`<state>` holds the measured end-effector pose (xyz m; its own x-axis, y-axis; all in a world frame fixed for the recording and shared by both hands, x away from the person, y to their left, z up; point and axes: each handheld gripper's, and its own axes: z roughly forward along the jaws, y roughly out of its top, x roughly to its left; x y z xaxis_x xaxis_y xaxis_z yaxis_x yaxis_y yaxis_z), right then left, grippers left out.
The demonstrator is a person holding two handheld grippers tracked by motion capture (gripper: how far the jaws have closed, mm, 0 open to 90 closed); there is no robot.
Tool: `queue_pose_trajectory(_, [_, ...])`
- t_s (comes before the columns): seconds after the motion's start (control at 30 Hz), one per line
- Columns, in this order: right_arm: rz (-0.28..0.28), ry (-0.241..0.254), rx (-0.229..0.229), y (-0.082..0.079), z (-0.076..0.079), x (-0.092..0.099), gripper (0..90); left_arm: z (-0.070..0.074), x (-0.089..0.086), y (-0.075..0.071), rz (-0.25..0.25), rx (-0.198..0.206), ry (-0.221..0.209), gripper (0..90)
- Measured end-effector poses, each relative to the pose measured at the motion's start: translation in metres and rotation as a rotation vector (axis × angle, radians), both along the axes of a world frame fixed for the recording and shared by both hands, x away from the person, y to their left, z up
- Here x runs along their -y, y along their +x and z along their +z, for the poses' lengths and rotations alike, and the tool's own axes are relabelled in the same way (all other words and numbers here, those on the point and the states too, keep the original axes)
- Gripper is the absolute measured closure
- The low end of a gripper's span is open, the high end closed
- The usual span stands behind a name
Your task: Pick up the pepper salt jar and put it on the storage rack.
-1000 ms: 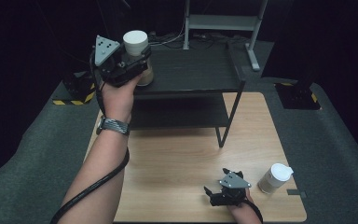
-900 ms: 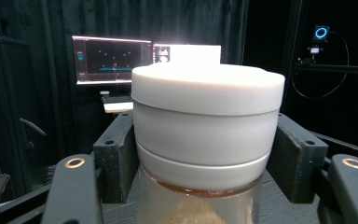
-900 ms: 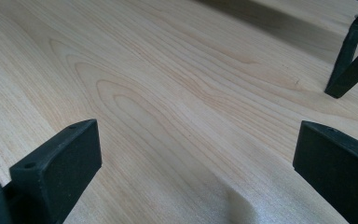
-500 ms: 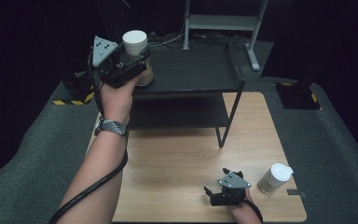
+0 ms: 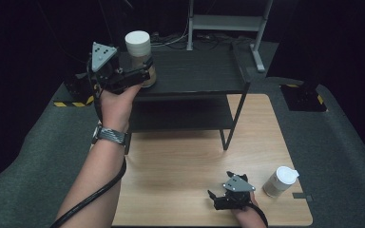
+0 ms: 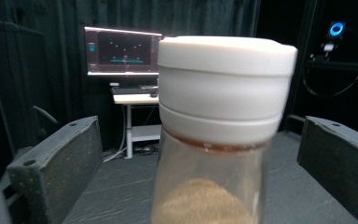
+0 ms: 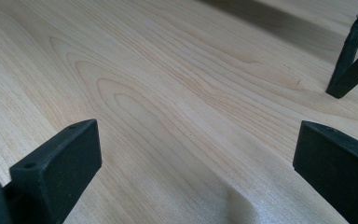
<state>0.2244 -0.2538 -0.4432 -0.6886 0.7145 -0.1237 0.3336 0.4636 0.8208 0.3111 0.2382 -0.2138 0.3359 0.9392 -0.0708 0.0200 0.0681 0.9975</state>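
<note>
Left hand-held gripper [image 5: 145, 76] has just been opening: its black, grainy jaws now stand wide, apart from the jar [image 5: 140, 57] between them, where a second ago they clamped it. That clear jar, round with a smooth white ribbed lid and brown powder inside, stands on the black shelf [image 5: 195, 76]. Right hand-held gripper [image 5: 216, 199] rests wide open on the pale wood-grain tabletop [image 5: 180, 156], beside a white-lidded cup [image 5: 280, 181].
</note>
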Motion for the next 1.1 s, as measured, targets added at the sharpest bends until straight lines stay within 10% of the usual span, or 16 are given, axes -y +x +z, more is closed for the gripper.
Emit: queue_pose_trajectory(1.1, [0.0,-0.011,0.002,-0.001,0.0,-0.002,0.0,-0.036,-0.015,-0.06,-0.048,0.027,0.042,0.5])
